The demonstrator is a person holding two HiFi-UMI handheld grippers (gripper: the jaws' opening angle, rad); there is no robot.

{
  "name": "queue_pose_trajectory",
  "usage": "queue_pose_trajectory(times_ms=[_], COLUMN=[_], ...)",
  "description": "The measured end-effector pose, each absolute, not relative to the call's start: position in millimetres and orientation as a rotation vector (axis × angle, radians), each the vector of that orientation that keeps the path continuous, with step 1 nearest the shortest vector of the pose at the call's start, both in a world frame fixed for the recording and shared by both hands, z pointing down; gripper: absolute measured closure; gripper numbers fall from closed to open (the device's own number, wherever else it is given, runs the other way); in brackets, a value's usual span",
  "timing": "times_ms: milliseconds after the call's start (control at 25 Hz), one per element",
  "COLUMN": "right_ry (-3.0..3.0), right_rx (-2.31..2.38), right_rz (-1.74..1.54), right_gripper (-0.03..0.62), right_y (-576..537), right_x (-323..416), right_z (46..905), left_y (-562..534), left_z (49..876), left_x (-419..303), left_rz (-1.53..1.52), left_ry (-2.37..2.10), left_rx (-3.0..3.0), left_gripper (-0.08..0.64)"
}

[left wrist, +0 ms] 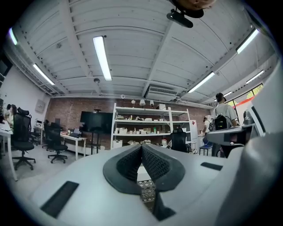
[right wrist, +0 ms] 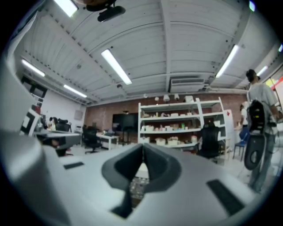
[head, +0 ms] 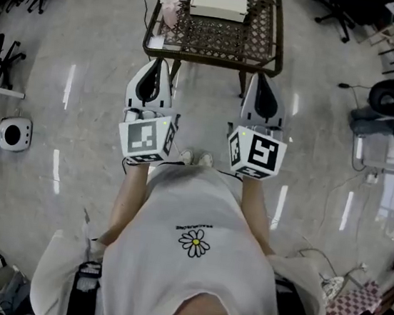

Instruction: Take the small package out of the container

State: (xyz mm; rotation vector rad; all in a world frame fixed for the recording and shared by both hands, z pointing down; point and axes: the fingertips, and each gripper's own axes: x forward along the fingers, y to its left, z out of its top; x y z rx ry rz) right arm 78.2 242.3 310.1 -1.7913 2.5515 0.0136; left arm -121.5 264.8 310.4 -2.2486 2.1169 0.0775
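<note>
Both claws are held side by side above the floor, just on the near side of the lattice-topped table (head: 208, 61). The left gripper (head: 152, 65) has its jaws pressed together with nothing between them, and the right gripper (head: 263, 80) is likewise closed and empty. The white container (head: 219, 3) sits at the far side of the table, a pink object (head: 171, 10) to its left, and I cannot tell whether the small package lies inside.

Bright, even light comes from long ceiling tubes (left wrist: 102, 57). The glossy floor (head: 69, 86) throws back white streaks of glare. Every view bends strongly toward its edges, and both gripper views have dark corners. The right gripper view looks softer, with its near foreground blurred.
</note>
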Motion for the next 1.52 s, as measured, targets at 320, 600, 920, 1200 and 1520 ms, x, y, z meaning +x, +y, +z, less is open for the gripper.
queue_pose_trajectory(times_ms=[320, 600, 920, 1200, 1520], right_ry=[2.563, 2.621, 2.654, 2.714, 2.731], right_rx=[-1.703, -1.66, -1.555, -1.532, -1.515], right_rz=[-0.07, -0.024, -0.009, 0.115, 0.034], right_gripper=[0.558, 0.558, 0.558, 0.558, 0.558], right_y=[230, 231, 221, 176, 88], right_x=[107, 118, 115, 90, 60], right_z=[323, 332, 326, 320, 331], left_y=[252, 254, 231, 169, 83], left_z=[311, 294, 292, 295, 294], left_x=[-111, -116, -132, -116, -118], left_rz=[0.091, 0.053, 0.402, 0.413, 0.394], left_ry=[2.162, 2.145, 2.23, 2.13, 2.052], left_rx=[-2.217, -2.088, -2.183, -2.237, -2.314], left_gripper=[0.535, 0.535, 0.535, 0.535, 0.535])
